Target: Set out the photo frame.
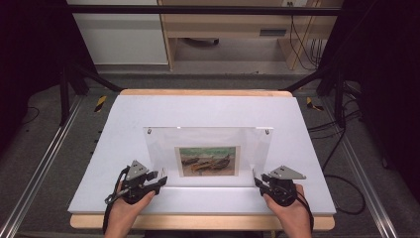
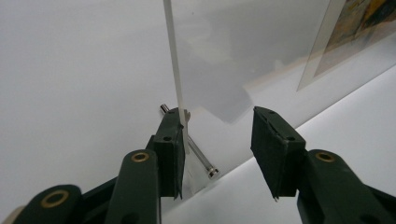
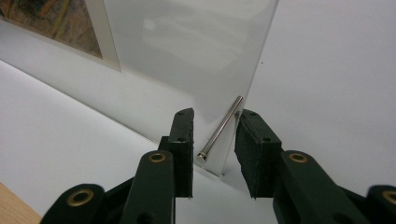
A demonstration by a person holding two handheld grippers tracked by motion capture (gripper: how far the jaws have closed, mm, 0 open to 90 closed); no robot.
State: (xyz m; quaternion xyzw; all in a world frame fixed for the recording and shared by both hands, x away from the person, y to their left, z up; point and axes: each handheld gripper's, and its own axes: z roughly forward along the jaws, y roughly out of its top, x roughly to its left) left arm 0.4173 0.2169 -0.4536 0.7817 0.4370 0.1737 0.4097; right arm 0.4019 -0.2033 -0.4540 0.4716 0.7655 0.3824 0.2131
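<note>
Clear frame [image 1: 208,156] stands upright on the white sheet [image 1: 198,111], mid-table, slightly toward near edge. Sheet lies on the table [image 1: 203,222]. Picture [image 1: 208,160] sits in the frame's lower centre. Left gripper [image 1: 157,180] at the frame's near-left bottom corner, right gripper [image 1: 258,182] at the near-right bottom corner. A metal standoff pin [image 2: 201,160] sticks through each lower corner; left pin lies between the left gripper's jaws, right pin [image 3: 220,129] between the right gripper's. Cabinet [image 1: 119,32] and desk [image 1: 233,25] far behind table.
</note>
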